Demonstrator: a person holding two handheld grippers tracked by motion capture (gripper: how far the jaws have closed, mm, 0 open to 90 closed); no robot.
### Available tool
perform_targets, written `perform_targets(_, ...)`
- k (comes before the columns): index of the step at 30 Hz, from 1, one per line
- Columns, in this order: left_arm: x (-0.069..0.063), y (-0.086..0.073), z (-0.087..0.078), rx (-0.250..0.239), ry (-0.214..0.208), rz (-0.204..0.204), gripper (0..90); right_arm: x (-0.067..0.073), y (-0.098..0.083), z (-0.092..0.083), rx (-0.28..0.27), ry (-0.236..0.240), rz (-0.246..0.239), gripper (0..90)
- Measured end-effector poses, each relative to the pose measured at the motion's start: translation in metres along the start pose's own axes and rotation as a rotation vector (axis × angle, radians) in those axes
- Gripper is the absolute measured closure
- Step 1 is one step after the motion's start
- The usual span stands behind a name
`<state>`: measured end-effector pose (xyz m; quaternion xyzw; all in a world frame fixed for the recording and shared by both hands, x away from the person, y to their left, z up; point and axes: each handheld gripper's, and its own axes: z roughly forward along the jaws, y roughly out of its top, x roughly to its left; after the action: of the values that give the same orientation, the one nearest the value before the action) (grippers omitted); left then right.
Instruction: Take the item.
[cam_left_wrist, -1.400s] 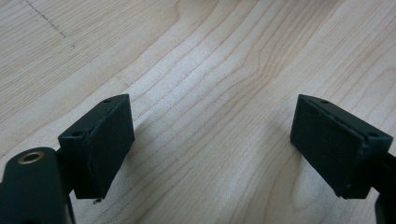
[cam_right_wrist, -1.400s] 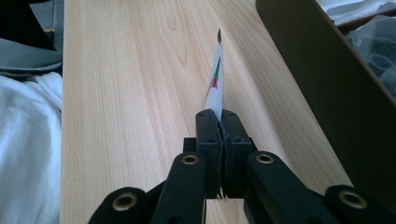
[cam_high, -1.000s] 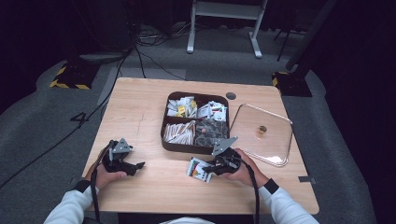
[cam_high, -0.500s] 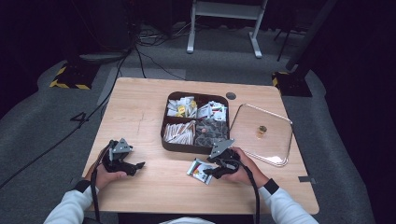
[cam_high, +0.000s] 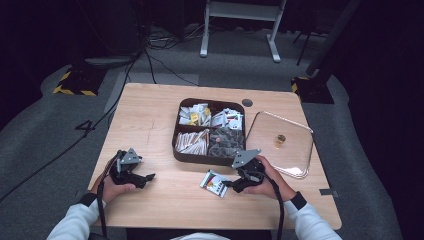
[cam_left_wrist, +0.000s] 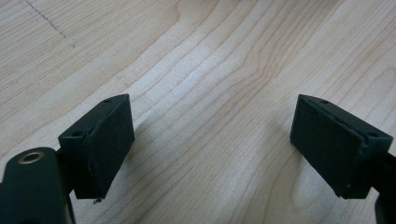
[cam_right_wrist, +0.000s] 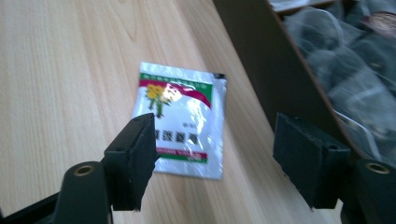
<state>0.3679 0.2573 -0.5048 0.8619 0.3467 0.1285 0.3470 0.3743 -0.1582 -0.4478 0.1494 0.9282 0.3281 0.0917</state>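
Note:
A white sachet (cam_high: 214, 183) with a red-and-green label and a yellow flower lies flat on the wooden table, just in front of the dark box. In the right gripper view the sachet (cam_right_wrist: 180, 119) sits just ahead of and between the black jaws. My right gripper (cam_high: 227, 186) (cam_right_wrist: 215, 135) is open. Its jaws have just been opening, and neither pad touches the sachet. My left gripper (cam_high: 145, 179) (cam_left_wrist: 212, 126) rests at the table's front left, open wide over bare wood with nothing between its pads.
A dark divided box (cam_high: 187, 157) holds sachets, wooden sticks and dark tea bags at the table's middle. Its clear lid (cam_high: 265, 135) with a small knob (cam_high: 280, 140) lies to the right. A small round dark thing (cam_high: 247, 103) sits behind the box.
The right gripper's jaws have spread apart and released the sachet, which now lies loose on the table. Both hands stayed about where they were.

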Motion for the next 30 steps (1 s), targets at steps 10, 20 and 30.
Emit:
perform_targets(10, 0.000, 0.000, 0.000, 0.000, 0.000, 0.001, 13.9, -0.014, -0.022, -0.039, -0.027, -0.088, 0.046, 25.5)
perform_targets(20, 0.000, 0.000, 0.000, 0.000, 0.000, 0.001, 13.9, -0.040, -0.043, -0.066, -0.054, -0.221, 0.126, 26.2)
perform_targets(30, 0.000, 0.000, 0.000, 0.000, 0.000, 0.001, 13.9, -0.060, -0.058, -0.072, -0.054, -0.302, 0.182, 26.9)
